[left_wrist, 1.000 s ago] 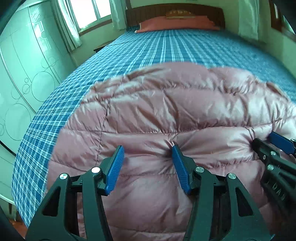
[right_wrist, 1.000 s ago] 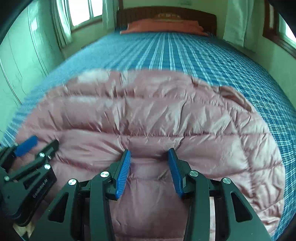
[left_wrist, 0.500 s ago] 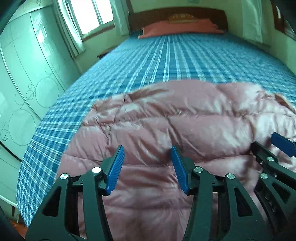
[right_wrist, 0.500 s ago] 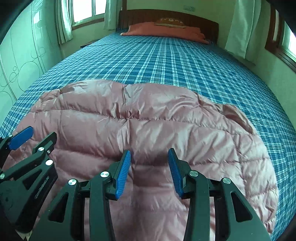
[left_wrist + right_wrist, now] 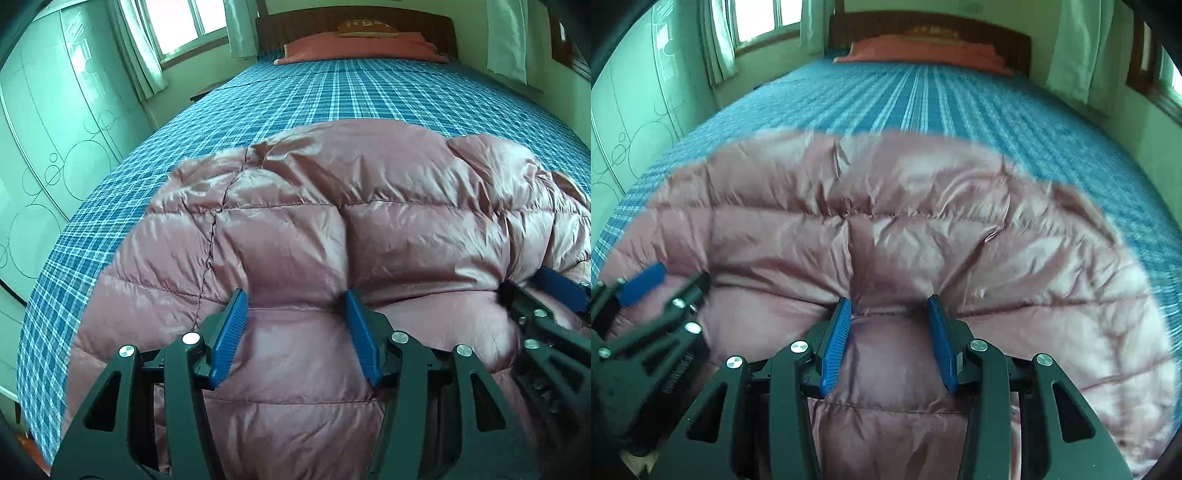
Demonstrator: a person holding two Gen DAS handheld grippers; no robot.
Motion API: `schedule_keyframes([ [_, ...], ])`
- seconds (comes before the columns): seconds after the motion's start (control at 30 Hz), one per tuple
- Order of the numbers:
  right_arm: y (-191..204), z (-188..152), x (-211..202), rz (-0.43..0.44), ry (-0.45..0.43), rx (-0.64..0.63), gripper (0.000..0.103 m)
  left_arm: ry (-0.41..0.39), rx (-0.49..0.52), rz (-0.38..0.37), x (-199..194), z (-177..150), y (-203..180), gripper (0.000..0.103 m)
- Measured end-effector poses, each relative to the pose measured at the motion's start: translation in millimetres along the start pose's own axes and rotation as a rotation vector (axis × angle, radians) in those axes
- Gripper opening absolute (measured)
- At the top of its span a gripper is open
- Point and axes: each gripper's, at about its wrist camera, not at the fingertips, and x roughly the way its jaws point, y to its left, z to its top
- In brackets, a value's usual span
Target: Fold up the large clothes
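A dusty-pink quilted down jacket (image 5: 332, 229) lies spread on the near end of the bed; it also fills the right wrist view (image 5: 905, 236). My left gripper (image 5: 295, 306) is open, its blue pads pressing into a puffy fold of the jacket. My right gripper (image 5: 889, 306) is open too, its pads set against a raised fold. Each gripper shows at the edge of the other's view, the right one (image 5: 546, 295) and the left one (image 5: 646, 291). Neither has the fabric clamped.
The bed has a blue plaid cover (image 5: 332, 92), an orange pillow (image 5: 358, 46) and a dark wooden headboard (image 5: 923, 26) at the far end. A pale green wardrobe (image 5: 44, 155) stands left of the bed. Curtained windows (image 5: 177, 26) are beyond.
Both grippers have dipped back down and forward onto the jacket, pushing into its folds. The jacket bulges up more in front of the pads. Both stay open.
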Motion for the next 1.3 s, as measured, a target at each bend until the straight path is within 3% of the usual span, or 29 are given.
schedule_keyframes([
  [0.33, 3, -4, 0, -0.013, -0.020, -0.008, 0.044, 0.000, 0.000, -0.007, 1, 2, 0, 0.055],
  [0.43, 4, -8, -2, -0.014, -0.027, -0.009, 0.044, 0.009, -0.018, -0.027, -8, 0, 10, 0.063],
  [0.57, 3, -11, -3, -0.012, -0.034, -0.006, 0.044, 0.010, -0.098, -0.057, -25, -6, 46, 0.071],
  [0.73, 5, -14, -5, -0.015, -0.039, -0.007, 0.044, 0.033, -0.265, -0.098, -32, -20, 110, 0.073],
  [0.83, 7, -15, -7, -0.016, -0.042, -0.006, 0.044, 0.090, -0.418, -0.200, -21, -34, 153, 0.073],
  [0.97, 6, -15, -7, -0.017, -0.042, -0.007, 0.044, 0.166, -0.596, -0.434, 3, -51, 191, 0.073],
  [1.1, 8, -14, -8, -0.021, -0.043, -0.008, 0.045, 0.202, -0.571, -0.581, 18, -48, 184, 0.073],
  [1.3, 12, -14, -9, -0.031, -0.045, -0.012, 0.045, 0.212, -0.530, -0.614, 30, -35, 163, 0.072],
])
